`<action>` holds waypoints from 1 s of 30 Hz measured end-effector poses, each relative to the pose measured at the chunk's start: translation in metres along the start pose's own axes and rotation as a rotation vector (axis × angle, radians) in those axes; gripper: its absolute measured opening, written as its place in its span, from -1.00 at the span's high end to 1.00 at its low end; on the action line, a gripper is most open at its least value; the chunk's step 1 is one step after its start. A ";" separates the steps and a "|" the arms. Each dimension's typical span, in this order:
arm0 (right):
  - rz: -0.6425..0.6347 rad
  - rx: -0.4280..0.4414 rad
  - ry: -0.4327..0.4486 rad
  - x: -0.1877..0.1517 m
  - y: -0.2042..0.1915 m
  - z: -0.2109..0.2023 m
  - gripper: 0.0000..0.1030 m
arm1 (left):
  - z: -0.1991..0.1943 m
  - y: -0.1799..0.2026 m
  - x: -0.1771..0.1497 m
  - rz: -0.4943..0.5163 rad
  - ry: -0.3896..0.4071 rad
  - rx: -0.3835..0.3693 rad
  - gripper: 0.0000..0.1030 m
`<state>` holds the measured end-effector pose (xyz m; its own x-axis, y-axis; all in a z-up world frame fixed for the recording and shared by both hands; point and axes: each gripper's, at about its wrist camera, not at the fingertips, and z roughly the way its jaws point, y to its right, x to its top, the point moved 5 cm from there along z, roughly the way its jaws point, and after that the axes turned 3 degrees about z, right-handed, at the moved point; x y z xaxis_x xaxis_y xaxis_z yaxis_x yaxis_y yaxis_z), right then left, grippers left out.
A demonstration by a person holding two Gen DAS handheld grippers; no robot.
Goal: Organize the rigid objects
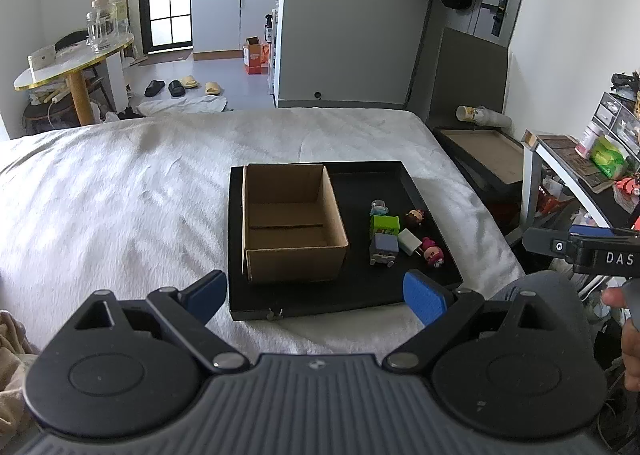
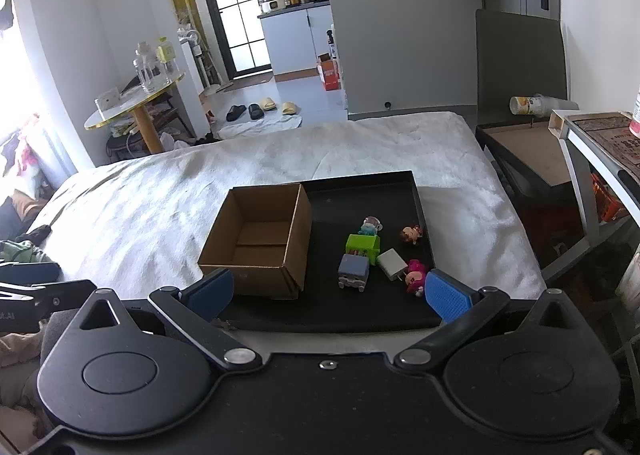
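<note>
A black tray (image 1: 360,183) (image 2: 352,195) lies on the white bed. An empty open cardboard box (image 1: 292,223) (image 2: 260,239) stands on the tray's left half. To the right of the box lie several small items: a green block (image 1: 385,225) (image 2: 363,247), a grey-blue toy (image 1: 384,249) (image 2: 353,271), a white charger (image 1: 410,241) (image 2: 393,263), a pink figure (image 1: 433,251) (image 2: 414,277), a brown-haired figure (image 1: 416,217) (image 2: 412,234) and a pale blue figurine (image 1: 379,207) (image 2: 370,226). My left gripper (image 1: 316,295) and my right gripper (image 2: 328,297) hover open at the tray's near edge, holding nothing.
The white bed cover (image 1: 120,183) spreads to the left of and behind the tray. A dark side table (image 1: 484,151) and a cluttered desk (image 1: 580,163) stand to the right. A round table (image 1: 76,55) and slippers (image 1: 184,86) are beyond the bed. A hand (image 1: 632,335) shows at the right edge.
</note>
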<state>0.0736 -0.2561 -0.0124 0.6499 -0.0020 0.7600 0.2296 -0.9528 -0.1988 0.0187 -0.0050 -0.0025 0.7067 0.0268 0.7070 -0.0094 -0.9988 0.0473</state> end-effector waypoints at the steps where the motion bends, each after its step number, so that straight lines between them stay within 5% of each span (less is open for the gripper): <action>1: 0.006 -0.006 -0.007 -0.001 0.002 0.003 -1.00 | 0.002 -0.001 -0.001 -0.006 -0.005 0.002 -0.83; 30: 0.072 0.013 -0.112 0.015 0.035 0.090 -1.00 | 0.077 -0.062 0.027 -0.151 -0.054 0.065 -0.83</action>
<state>0.1563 -0.2621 -0.0634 0.7420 -0.0353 0.6695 0.1882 -0.9475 -0.2584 0.0926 0.0550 -0.0412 0.7337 0.1768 0.6560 0.1444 -0.9841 0.1038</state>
